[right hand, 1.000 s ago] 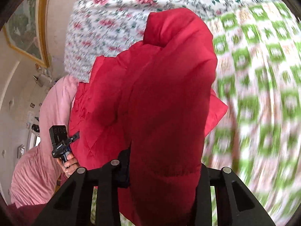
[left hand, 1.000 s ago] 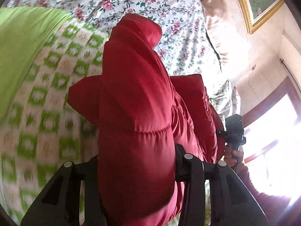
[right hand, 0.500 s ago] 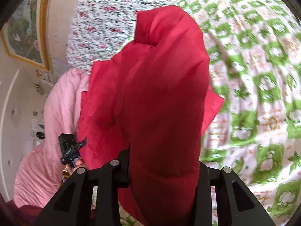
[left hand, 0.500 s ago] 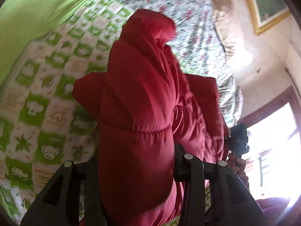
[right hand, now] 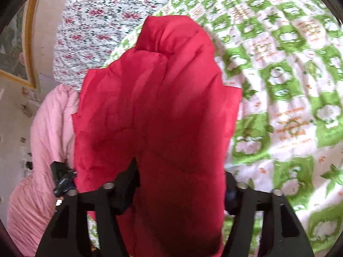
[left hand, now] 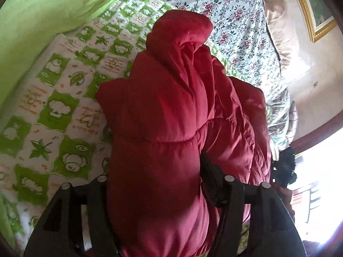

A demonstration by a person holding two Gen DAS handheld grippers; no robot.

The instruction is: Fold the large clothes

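While the green-checked bedsheet fills the frame's left, the red puffer jacket is clamped by the left gripper and by the right gripper.

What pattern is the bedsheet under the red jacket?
Green-and-white checks with cartoon motifs on the bedsheet, clearest in the right wrist view.

Red puffer jacket carried from floral sheet zone toward green-check blanket; blanket now fills most background in both wrist views. Green pillow larger in left view. Right-view motion blur gone. Pink quilt now beside jacket's left edge, right view.
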